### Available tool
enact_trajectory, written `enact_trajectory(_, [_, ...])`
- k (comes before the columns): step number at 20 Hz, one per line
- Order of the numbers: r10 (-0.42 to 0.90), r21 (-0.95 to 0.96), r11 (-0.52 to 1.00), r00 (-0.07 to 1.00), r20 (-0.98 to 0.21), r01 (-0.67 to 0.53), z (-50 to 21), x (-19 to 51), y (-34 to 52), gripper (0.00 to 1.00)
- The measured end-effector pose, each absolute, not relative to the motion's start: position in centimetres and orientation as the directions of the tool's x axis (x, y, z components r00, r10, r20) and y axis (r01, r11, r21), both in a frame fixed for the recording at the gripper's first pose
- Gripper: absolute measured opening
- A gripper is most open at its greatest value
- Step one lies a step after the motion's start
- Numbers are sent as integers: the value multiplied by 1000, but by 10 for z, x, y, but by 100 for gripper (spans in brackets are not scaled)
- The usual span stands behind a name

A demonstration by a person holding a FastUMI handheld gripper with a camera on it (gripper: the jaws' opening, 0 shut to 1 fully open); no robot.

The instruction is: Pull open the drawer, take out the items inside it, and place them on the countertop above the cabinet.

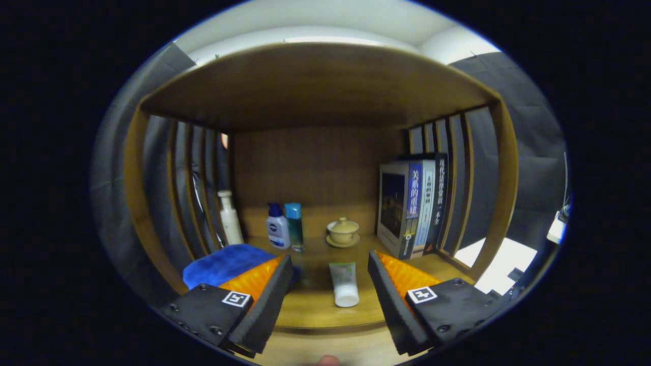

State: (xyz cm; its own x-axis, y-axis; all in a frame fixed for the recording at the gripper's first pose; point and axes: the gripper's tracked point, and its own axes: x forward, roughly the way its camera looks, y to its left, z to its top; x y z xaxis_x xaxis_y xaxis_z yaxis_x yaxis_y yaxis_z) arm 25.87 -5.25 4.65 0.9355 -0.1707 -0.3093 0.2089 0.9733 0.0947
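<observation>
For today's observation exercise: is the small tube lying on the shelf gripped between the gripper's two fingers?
No. The tube lies free on the wooden shelf, and the open gripper touches nothing.

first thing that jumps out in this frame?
The white tube lying on the countertop between the open jaws of the gripper, touched by neither. Behind it a lidded cup on its saucer, a row of books at one side and a blue cloth at the other.

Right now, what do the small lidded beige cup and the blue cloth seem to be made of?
Small lidded beige cup on its saucer: probably glazed ceramic, smooth with soft shine. Blue cloth: likely microfibre or terry, matte and fuzzy. The gripper is open, the white tube between its fingers.
</observation>
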Motion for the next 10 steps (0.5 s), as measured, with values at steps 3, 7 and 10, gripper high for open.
enact_trajectory(3, [-160,83,980,959,-233,183,69,233,-37,96])
enact_trajectory(7, [-143,65,985,970,-195,159,67,190,-17,96])
enact_trajectory(10, [-129,61,988,976,-175,142,71,157,-7,96])
